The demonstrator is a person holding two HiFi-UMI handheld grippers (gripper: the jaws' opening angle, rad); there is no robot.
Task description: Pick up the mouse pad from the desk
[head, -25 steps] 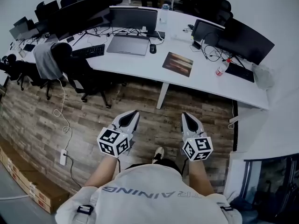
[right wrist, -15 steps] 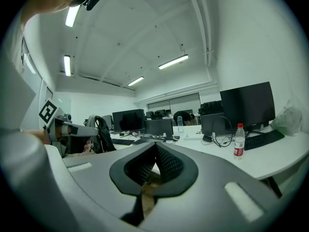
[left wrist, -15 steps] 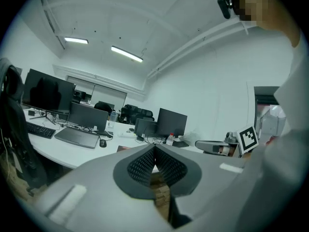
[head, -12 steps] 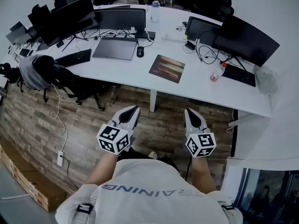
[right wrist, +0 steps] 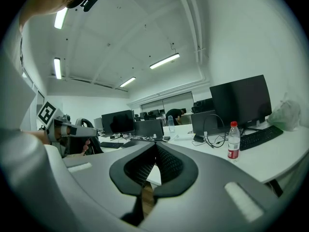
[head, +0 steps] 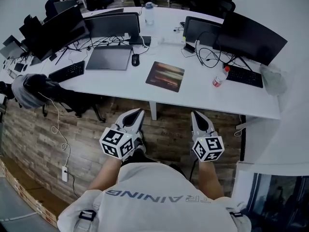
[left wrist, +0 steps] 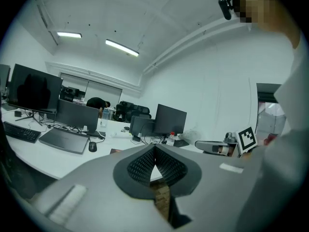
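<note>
The mouse pad (head: 165, 76), a dark rectangle with a brown-orange picture, lies flat on the white desk (head: 203, 95), near its front edge. Both grippers are held over the wooden floor, short of the desk and pointing at it. My left gripper (head: 137, 113) is shut with nothing in it, below and left of the pad. My right gripper (head: 195, 115) is shut and empty too, below and right of the pad. In the left gripper view the pads (left wrist: 161, 166) meet at the tip, and a sliver of the mouse pad (left wrist: 116, 151) shows beyond them.
On the desk stand several monitors (head: 251, 33), a grey laptop (head: 108, 58), a mouse (head: 135, 59), keyboards (head: 67, 71), a red-capped bottle (head: 219, 76) and cables. A chair with a grey garment (head: 29, 88) stands at the left. A desk leg (head: 153, 110) is between the grippers.
The desk and mouse pad have come nearer and slid left in the head view as the person walks forward. Both grippers stay shut, side by side.
</note>
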